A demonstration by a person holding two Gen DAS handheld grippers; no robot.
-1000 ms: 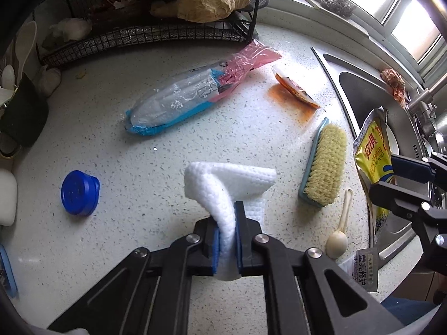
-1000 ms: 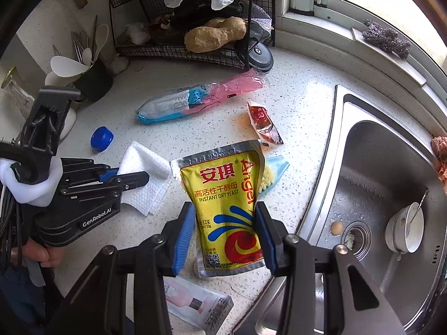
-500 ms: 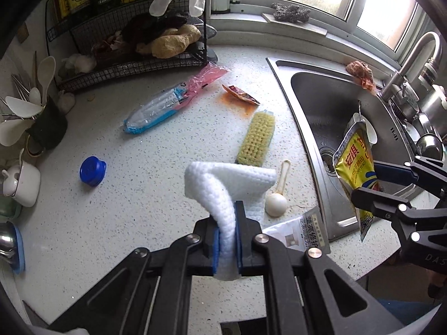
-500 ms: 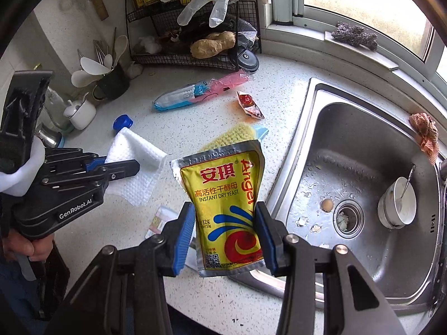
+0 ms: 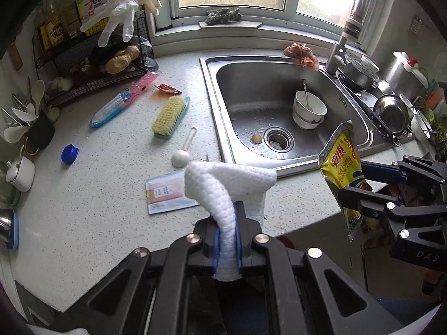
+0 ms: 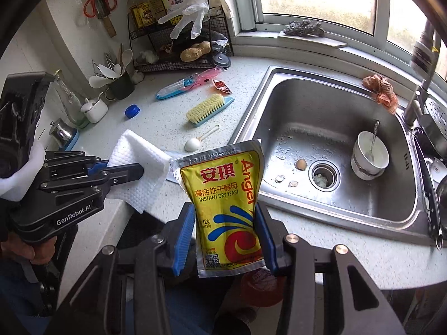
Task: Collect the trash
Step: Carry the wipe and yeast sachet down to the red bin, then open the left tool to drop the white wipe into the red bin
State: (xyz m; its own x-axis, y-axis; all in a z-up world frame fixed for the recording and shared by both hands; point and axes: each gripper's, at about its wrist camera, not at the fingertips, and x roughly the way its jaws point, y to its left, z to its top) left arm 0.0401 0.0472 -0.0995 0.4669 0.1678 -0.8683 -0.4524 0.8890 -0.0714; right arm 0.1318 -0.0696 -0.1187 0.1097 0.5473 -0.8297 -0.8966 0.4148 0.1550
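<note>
Two wrist views, both taken above the front edge of the counter (image 5: 83,217). My left gripper (image 5: 226,240) is clamped fully on a folded white paper towel (image 5: 223,184), which stands up out of the blue pads; my right gripper (image 6: 227,240) holds a yellow instant dry yeast packet (image 6: 223,201) upright by its two side edges, jaws partly apart at the width of the packet. Both items hang in the air at the counter's front edge, clear of the surface.

Left view only: a pink-and-white sachet (image 5: 167,192) lying flat near the front edge, just behind the towel, and pots and a pan (image 5: 391,111) crowded at the right end beyond the sink (image 5: 218,106).

Right view only: red-handled scissors (image 6: 99,0) on the wall at the back left corner, and the hand (image 6: 30,247) that grips the left device.

Both views: a blue-backed scrub brush (image 5: 170,117), a white spoon (image 5: 183,153), a blue bottle cap (image 5: 69,154), a pink-and-blue plastic wrapper (image 5: 123,102) and a red sauce sachet (image 5: 167,88) lying apart on the counter between the wire rack (image 5: 92,64) and the sink. A stacked bowl (image 6: 368,156) sits in the basin beside the drain.
</note>
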